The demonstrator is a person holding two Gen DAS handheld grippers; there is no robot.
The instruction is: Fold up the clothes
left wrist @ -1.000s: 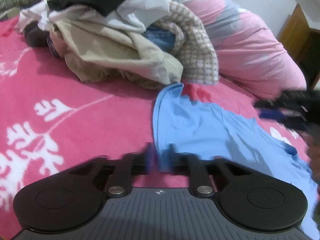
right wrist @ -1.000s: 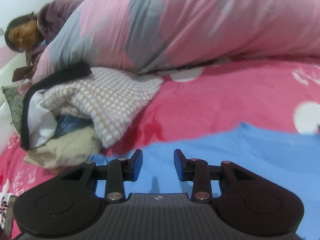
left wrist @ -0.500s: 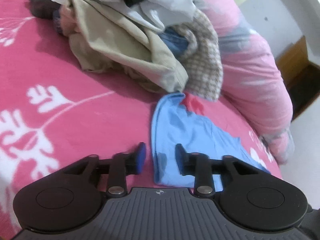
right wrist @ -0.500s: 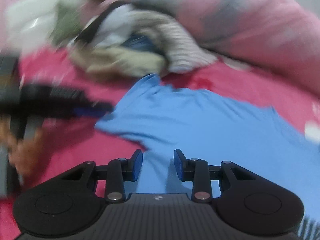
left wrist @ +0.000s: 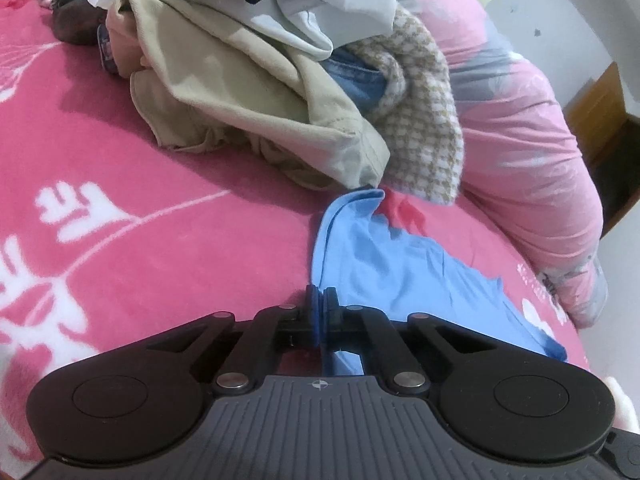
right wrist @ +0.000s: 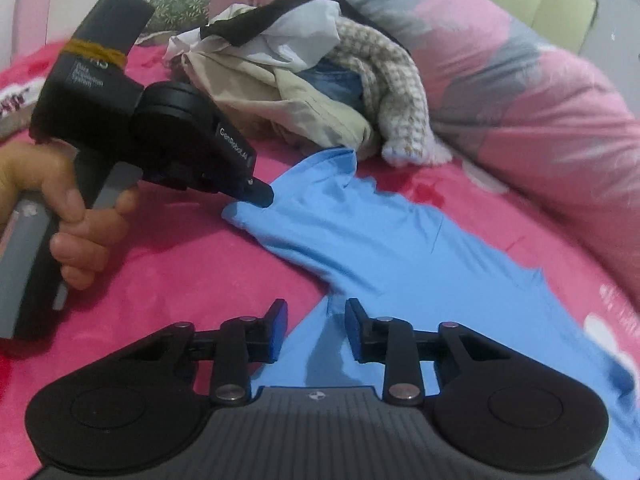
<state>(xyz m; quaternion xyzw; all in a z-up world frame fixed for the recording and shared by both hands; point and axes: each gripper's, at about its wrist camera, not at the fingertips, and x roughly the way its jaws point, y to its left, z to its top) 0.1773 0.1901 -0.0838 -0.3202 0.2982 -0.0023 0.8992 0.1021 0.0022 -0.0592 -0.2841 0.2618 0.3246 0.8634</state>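
your left gripper [left wrist: 320, 312] was clenched on the blue shirt's [right wrist: 400, 248] sleeve edge at nine o'clock. your right gripper [right wrist: 316, 328], just closing, straddled the hem unpinched. risk: lifting early would drag the shirt crooked.

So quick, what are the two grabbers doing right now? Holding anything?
Left gripper: shut, pinching the edge of the blue shirt.
Right gripper: open, jaws just been closing, either side of the shirt's edge, not gripping it yet.
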